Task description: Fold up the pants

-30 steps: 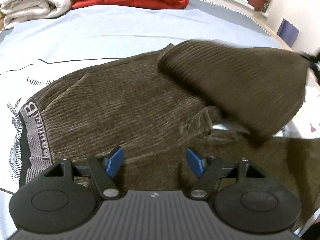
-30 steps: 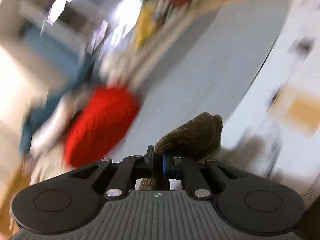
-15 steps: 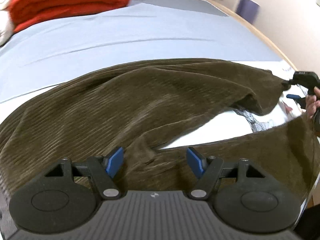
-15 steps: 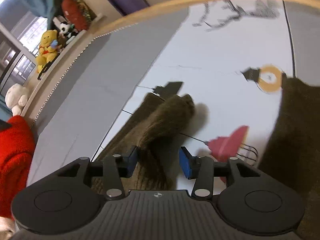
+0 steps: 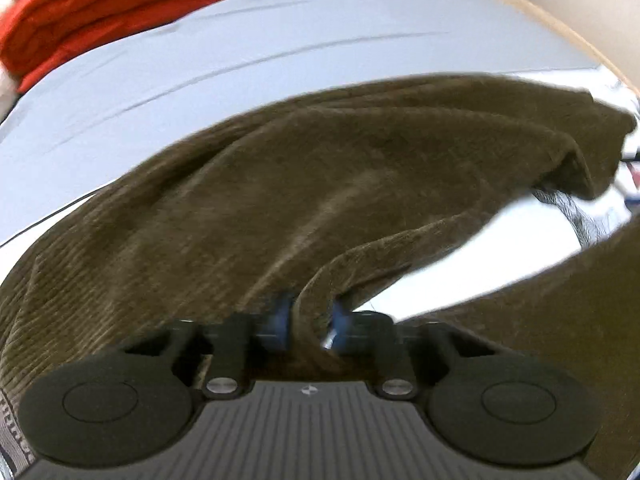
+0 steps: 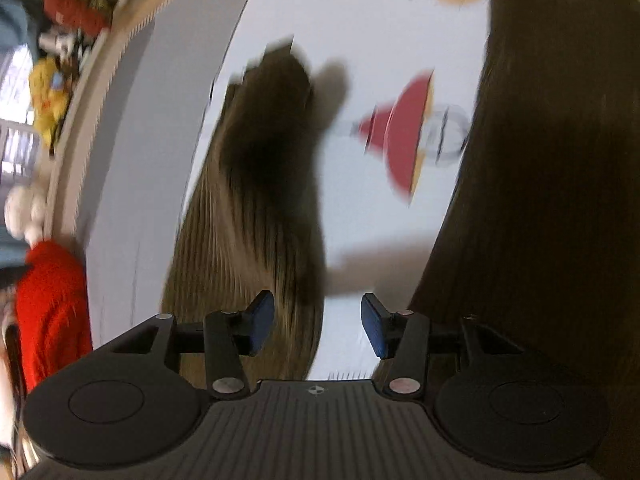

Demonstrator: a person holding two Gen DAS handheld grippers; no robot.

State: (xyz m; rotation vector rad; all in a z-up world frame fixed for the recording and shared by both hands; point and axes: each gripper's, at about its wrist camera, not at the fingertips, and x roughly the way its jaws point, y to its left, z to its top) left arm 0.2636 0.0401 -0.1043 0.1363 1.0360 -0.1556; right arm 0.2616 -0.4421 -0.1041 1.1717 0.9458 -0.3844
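L claw point(image 5: 308, 322) just pinched pants point(image 5: 320, 184) at inner leg fold | R claw point(image 6: 318, 326) let go hem, still spreading, empty | pants mid-bed, far leg laid toward R edge | next: fold over

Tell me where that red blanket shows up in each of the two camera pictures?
Left wrist view: the red blanket is in the top left corner, at the far end of the bed.
Right wrist view: it sits at the left edge, low down, blurred.
Shared landmark: the brown pants lie mid-picture in both.
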